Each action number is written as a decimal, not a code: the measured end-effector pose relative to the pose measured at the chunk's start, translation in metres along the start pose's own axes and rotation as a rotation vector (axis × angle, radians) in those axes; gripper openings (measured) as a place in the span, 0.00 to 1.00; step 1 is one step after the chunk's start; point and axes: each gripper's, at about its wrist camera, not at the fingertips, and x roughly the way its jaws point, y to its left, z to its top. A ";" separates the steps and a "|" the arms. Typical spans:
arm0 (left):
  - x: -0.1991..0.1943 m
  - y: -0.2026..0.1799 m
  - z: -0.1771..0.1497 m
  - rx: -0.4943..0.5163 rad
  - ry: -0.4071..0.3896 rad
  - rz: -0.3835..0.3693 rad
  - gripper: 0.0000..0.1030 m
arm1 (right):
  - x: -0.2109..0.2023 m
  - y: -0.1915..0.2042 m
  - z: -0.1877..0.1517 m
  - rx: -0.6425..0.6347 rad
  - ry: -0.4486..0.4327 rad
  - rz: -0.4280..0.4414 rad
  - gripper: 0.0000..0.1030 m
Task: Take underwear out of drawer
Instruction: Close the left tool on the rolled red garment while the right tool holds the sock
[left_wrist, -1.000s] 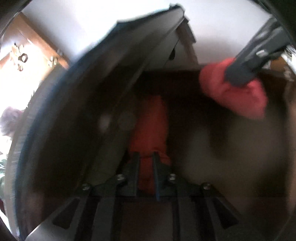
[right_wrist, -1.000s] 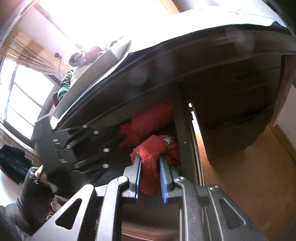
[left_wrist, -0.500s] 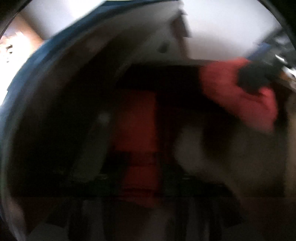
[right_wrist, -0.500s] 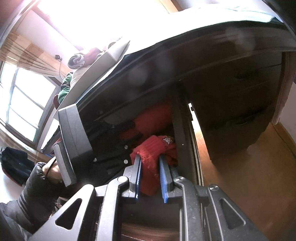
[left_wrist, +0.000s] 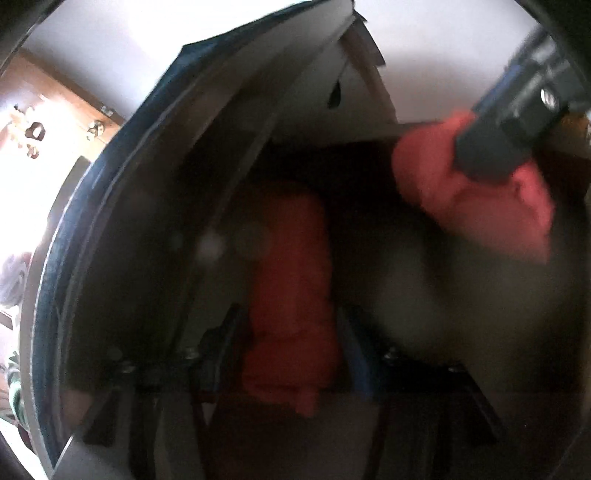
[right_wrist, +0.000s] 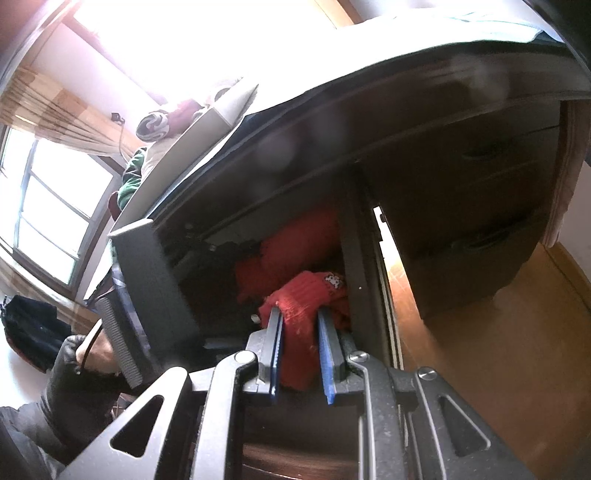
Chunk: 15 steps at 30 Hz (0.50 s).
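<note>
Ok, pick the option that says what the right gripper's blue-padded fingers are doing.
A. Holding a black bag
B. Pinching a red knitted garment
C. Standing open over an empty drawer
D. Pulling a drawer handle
B: in the right wrist view the right gripper has its blue pads pressed on both sides of the red knitted garment above the open dark wooden drawer.

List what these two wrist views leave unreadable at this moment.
- Left gripper: left wrist view is blurred; whether its pads press the red garment between them is unclear.
- Drawer floor: right wrist view, hidden by red underwear and shadow.
- White patch: too small to read.
</note>
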 end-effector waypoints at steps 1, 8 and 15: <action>0.008 -0.001 -0.002 0.002 0.036 0.004 0.51 | 0.000 0.000 0.000 0.002 0.001 0.001 0.19; 0.036 -0.011 -0.001 -0.041 0.042 0.019 0.51 | -0.002 -0.001 0.000 0.001 -0.004 0.000 0.19; 0.035 0.026 -0.006 -0.201 0.074 -0.100 0.36 | -0.005 -0.002 0.000 0.012 -0.018 -0.003 0.19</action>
